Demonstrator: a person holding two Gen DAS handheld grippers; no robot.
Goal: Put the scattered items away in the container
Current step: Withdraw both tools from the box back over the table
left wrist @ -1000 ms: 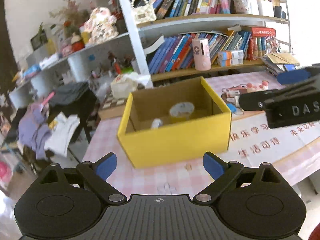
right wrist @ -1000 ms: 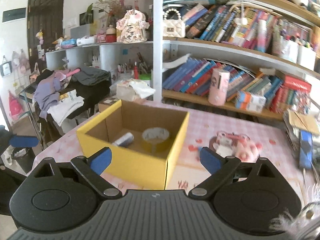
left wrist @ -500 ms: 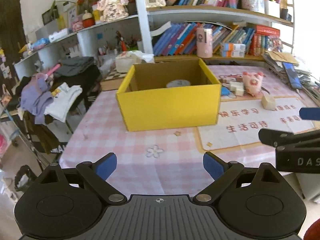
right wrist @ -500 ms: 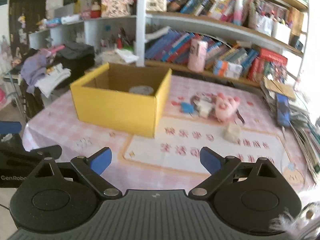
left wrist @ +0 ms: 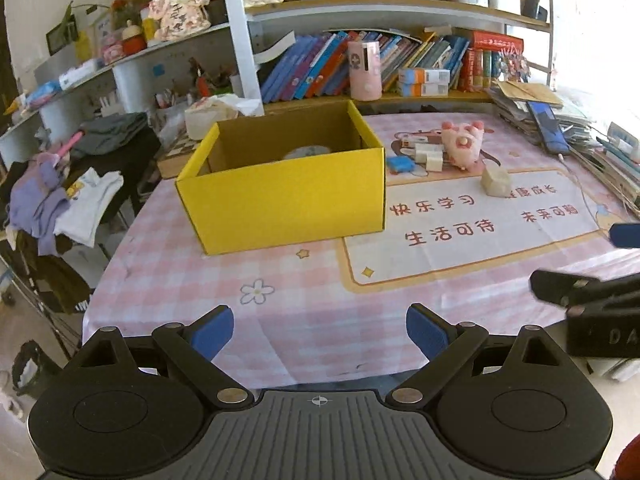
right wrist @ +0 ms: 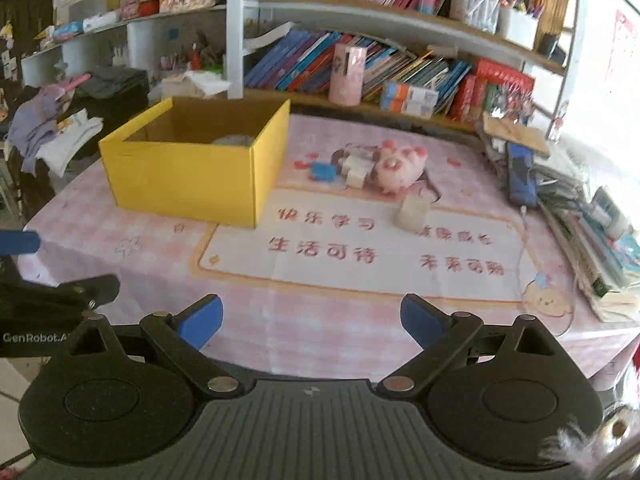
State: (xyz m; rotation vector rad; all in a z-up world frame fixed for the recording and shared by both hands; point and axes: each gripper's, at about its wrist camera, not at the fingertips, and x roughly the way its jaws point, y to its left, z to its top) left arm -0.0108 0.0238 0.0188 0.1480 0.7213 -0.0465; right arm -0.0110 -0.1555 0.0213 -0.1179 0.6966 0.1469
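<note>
Left wrist view: left tool (left wrist: 319, 330) at lower centre, jaws spread wide, empty, above the near edge of the pink checked surface (left wrist: 304, 292). Right tool (right wrist: 311, 322) likewise open, empty. Yellow box (left wrist: 286, 196) sits mid-frame; pink plush (left wrist: 460, 146), blue item (left wrist: 401, 164) and pale block (left wrist: 496, 181) lie scattered to its right.

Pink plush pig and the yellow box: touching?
Apart. The right wrist view shows bare tablecloth and a blue item between the pink plush pig and the yellow box.
</note>
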